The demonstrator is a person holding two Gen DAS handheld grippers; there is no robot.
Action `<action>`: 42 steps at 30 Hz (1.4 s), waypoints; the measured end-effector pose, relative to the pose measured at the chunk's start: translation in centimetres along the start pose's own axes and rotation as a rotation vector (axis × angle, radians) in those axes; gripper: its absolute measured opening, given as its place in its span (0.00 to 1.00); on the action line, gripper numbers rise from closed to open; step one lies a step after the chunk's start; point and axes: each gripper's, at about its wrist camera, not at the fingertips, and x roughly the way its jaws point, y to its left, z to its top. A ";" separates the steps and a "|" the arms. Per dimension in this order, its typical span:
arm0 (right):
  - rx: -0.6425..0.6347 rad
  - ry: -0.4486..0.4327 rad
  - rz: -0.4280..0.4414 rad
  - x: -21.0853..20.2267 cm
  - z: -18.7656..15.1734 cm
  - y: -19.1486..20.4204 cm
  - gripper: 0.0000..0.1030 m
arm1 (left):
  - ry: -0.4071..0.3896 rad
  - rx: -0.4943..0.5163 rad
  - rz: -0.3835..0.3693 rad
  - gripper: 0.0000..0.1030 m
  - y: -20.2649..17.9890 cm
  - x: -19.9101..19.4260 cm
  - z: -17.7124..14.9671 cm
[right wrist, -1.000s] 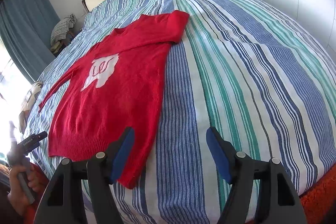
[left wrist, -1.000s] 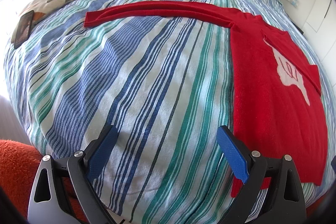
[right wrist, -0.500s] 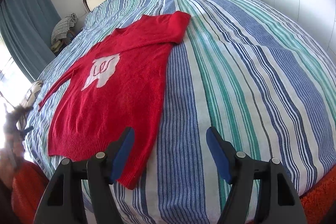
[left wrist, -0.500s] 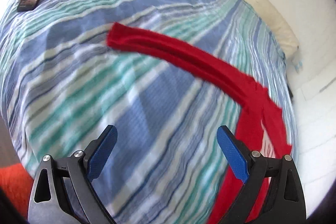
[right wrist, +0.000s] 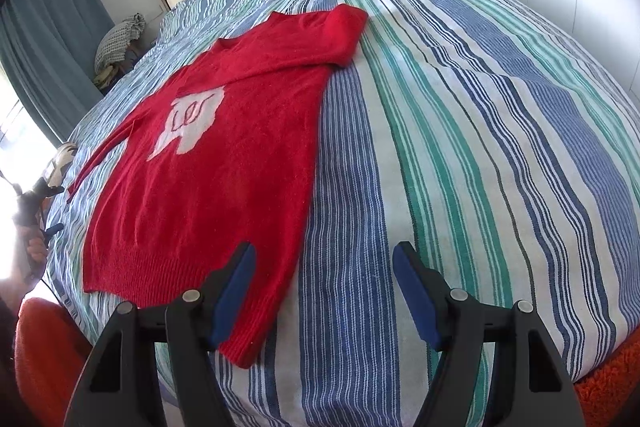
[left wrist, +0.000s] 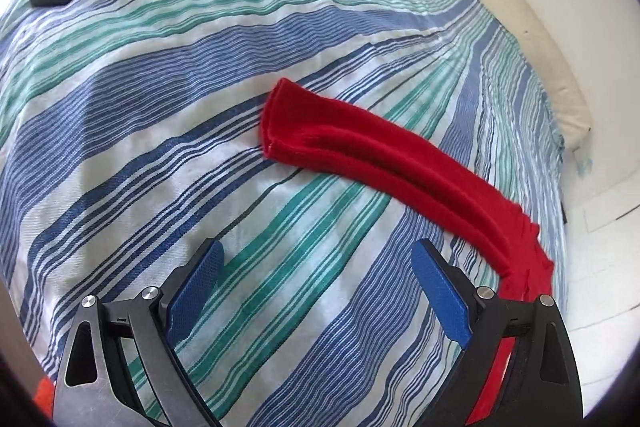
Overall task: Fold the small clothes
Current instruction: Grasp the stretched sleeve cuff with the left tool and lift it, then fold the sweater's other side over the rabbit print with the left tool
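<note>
Red sweater (right wrist: 224, 163) is lying flat on the striped bed (right wrist: 480, 107), one sleeve (left wrist: 384, 155) outstretched. Sleeve fold-in is being set up: left gripper (left wrist: 316, 291) and right gripper (right wrist: 320, 287) are being held open, empty. Cuff grab is judged next.

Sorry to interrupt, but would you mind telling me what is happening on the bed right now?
A person with a handheld gripper in each hand is folding a red sweater spread flat on the striped bedspread. One sleeve is already folded across the chest; the other sleeve lies stretched out. The left gripper is open above the bedspread, short of that sleeve's cuff. The right gripper is open over the sweater's hem corner. Neither holds anything.
</note>
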 end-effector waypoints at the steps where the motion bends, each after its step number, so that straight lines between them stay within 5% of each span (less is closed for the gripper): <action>1: -0.002 -0.001 0.000 0.0 0.0 0.1 0.68 | -0.003 -0.028 -0.016 0.91 0.5 0.0 0.3; 7: 0.021 0.005 -0.001 0.0 -0.1 -0.3 0.68 | 0.008 -0.061 -0.049 0.66 0.9 1.4 1.9; 11: 0.029 0.009 0.000 0.1 0.0 -0.5 0.68 | 0.002 -0.073 -0.031 0.66 0.2 2.7 2.6; 15: 0.025 0.013 -0.002 0.2 -0.1 -0.4 0.68 | -0.055 -0.191 -0.071 0.70 1.2 3.4 3.4; 17: 0.023 0.016 -0.004 0.3 0.0 -0.4 0.68 | -0.078 -0.213 -0.068 0.52 1.6 3.9 3.9; 19: 0.025 0.019 -0.005 0.4 0.0 -0.5 0.68 | -0.069 -0.197 -0.048 0.11 1.8 4.6 4.3; 20: 0.026 0.020 -0.005 0.5 0.0 -0.5 0.68 | -0.063 -0.194 -0.041 0.06 2.1 4.7 4.4; 25: 0.027 0.021 -0.005 0.6 0.0 -0.5 0.68 | -0.117 -0.118 -0.060 0.03 2.2 1.3 4.2; 28: 0.025 0.028 -0.006 0.8 0.0 -0.5 0.69 | -0.067 -0.028 -0.012 0.03 1.5 1.4 4.1; 32: 0.022 0.029 -0.006 1.1 0.1 -0.2 0.69 | -0.011 -0.035 0.015 0.10 1.5 3.4 4.3; 34: 0.012 0.023 -0.003 0.9 0.0 0.0 0.69 | -0.028 -0.060 -0.021 0.42 1.6 3.6 4.3; 35: 0.007 0.022 -0.004 0.8 -0.1 0.1 0.69 | -0.046 -0.072 -0.044 0.47 1.5 3.6 4.4; 36: 0.003 0.023 -0.004 0.8 -0.2 0.2 0.69 | -0.063 -0.077 -0.046 0.44 1.3 3.7 4.5; 37: -0.001 0.027 -0.005 0.8 -0.2 0.2 0.69 | -0.065 -0.068 -0.030 0.10 0.9 3.9 4.6; 42: 0.014 0.013 0.012 0.6 -0.1 0.0 0.69 | -0.130 0.068 -0.001 0.02 -5.1 1.1 5.7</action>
